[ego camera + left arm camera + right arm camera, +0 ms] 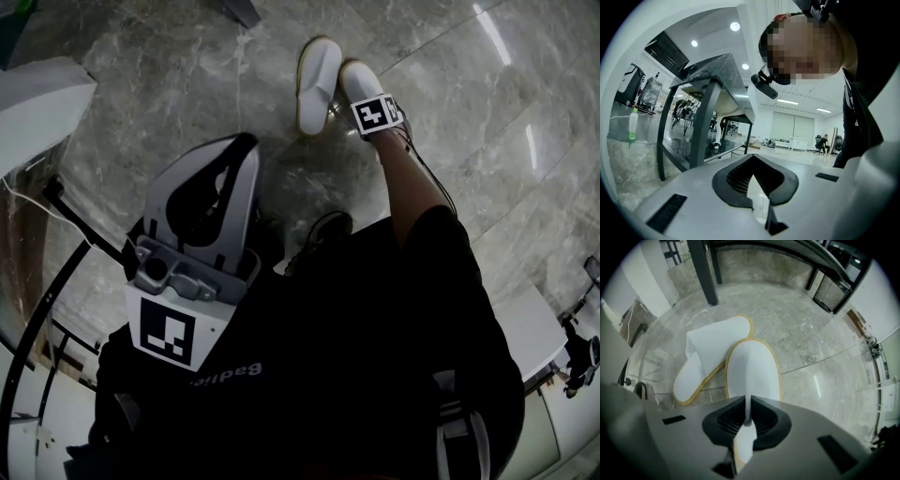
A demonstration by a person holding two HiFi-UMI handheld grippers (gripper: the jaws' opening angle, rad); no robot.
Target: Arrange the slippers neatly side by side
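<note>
The person wears a black short-sleeved top (375, 319) with pale lettering (225, 373); the grey left gripper (241, 148) and right gripper (747, 414) carry black-and-white marker cubes (378, 113); thin cables (428, 176) line one forearm.

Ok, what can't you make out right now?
- Held slipper, gripped end: in the head view the marker cube covers it; in the right gripper view the right claw covers it.
- Whether it overlaps or merely touches the other slipper: too close in both views.
- Left gripper view: no slippers in frame.

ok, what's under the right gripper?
A white slipper, its near edge pinched by the right gripper, jaws shut. The gripper's body covers the rest of that end.
</note>
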